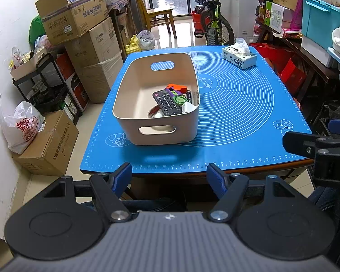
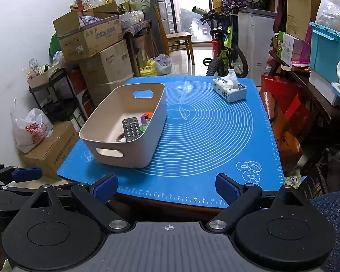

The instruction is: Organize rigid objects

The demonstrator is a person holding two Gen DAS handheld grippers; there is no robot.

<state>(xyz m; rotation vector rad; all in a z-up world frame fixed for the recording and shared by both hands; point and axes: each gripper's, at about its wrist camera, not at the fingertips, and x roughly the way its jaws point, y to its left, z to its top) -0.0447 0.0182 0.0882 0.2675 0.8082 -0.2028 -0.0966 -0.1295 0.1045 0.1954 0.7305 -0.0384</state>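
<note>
Nearest, left tool [image 1: 169,175]: black linkage arms, blue-padded fingers [image 1: 124,175] spread wide, nothing between them, hovering off the near edge of the worktop. Same for right tool [image 2: 167,188]: blue pads [image 2: 227,188] parted, empty, held short of the worktop's front edge; seen from the left wrist view as a black arm at the right margin [image 1: 315,149].

Beyond the fingers, wooden-edged worktop [image 1: 215,172] covered by a blue silicone baking mat [image 1: 238,113] printed with white concentric rings and ruler marks along the border.

On the mat's left half, beige rectangular plastic basket [image 1: 156,133] with slot handles at both ends, standing upright. Inside it, gathered toward the near end: black remote control [image 1: 166,103] with a red power button, lying tilted over a roll of tape partly hidden beneath; green round ridged lid-like piece [image 1: 178,99] just right of the remote; orange and purple plastic pieces [image 1: 178,88] behind it; dark cylindrical batteries against the right wall, hard to make out. Far half of the basket floor bare.

Further back, at the mat's far right corner, white-and-blue soft tissue pack [image 1: 239,57] with a tissue sticking up, well apart from the basket.

Past the worktop: stacked brown cardboard boxes [image 1: 79,22] at left, green-and-black bicycle [image 1: 215,25] by the window.
</note>
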